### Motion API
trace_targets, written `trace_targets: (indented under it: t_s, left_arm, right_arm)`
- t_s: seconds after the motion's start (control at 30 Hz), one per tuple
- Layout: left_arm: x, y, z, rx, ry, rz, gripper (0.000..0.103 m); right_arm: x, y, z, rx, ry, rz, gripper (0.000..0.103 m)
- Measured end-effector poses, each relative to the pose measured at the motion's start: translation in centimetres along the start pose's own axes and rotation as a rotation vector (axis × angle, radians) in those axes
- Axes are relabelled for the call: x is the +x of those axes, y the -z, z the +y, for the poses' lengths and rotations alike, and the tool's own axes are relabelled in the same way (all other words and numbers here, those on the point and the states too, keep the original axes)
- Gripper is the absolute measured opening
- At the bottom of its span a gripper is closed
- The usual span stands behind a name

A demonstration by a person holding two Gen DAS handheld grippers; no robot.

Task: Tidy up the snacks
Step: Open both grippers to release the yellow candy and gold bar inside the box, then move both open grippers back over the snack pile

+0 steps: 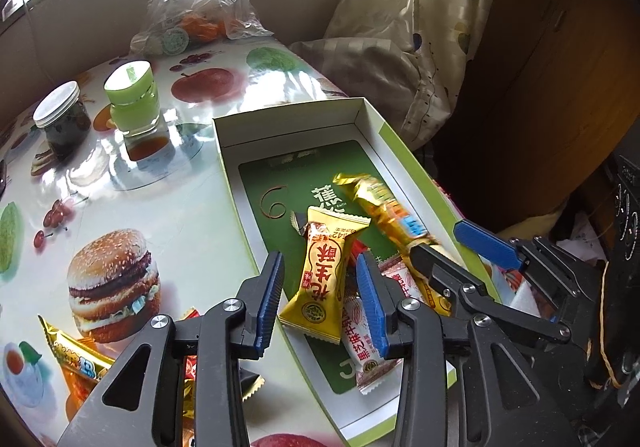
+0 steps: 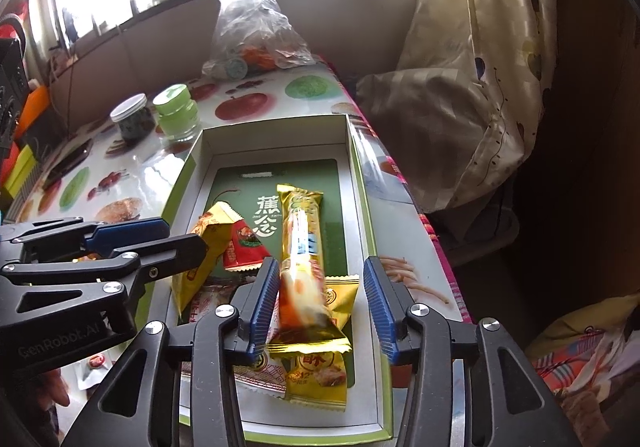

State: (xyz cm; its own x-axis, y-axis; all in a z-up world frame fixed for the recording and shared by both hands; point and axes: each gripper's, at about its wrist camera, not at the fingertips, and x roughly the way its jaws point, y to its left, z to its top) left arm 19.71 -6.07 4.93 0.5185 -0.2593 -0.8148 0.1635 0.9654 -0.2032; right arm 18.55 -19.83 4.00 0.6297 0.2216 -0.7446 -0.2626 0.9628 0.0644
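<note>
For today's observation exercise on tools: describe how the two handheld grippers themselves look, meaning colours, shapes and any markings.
Both grippers are alike. The left gripper and the right gripper have black angular linkage arms with triangular cut-outs and round silver pivot bolts. Each finger carries a blue ribbed pad. White "GenRobot.AI" lettering marks the left gripper's body. No sleeves or cables show on them.

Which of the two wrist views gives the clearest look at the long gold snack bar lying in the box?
The left wrist view: the long gold snack bar lies sharp there in the box, only its near end hidden behind the right gripper. In the right wrist view the bar is whole but motion-blurred between that gripper's open jaws.
</note>
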Motion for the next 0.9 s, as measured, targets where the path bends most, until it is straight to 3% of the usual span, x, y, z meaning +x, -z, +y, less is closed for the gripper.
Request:
trace_targets:
  t_s: [0.5, 0.9]
  left_arm:
    - [-4.1, 1.2, 0.7, -0.005, -0.016, -0.068, 0.039]
    - [-7.4, 3.4, 3.1, -0.051, -0.046, -0.114, 0.039]
  right_arm:
    - [-3.0, 0.3, 1.2, -0.001, 0.006, -0.040, 0.047]
    - [-5.5, 0.7, 4.0, -0.041, -0.038, -0.081, 0.047]
